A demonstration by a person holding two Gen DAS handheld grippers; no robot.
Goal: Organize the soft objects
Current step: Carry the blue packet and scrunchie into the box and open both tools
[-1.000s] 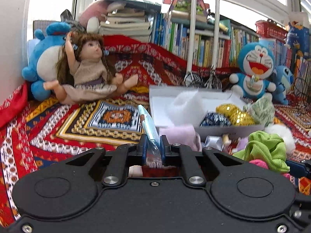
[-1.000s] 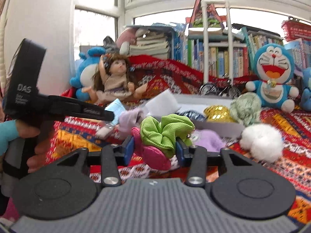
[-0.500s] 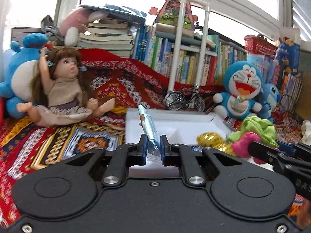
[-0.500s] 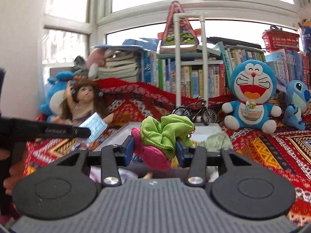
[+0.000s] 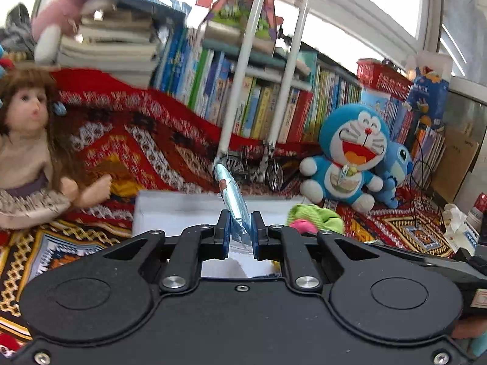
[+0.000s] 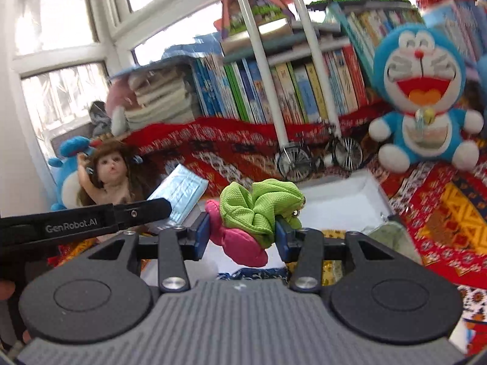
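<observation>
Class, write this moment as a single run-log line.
left gripper: shut on mask | right gripper: shut on scrunchie | white box: beyond both

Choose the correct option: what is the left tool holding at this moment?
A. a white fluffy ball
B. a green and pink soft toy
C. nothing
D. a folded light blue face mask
D: the left tool is shut on the folded light blue face mask, which stands edge-on between its blue pads; in the right wrist view the same mask sticks out past the tool's black tip.
</observation>
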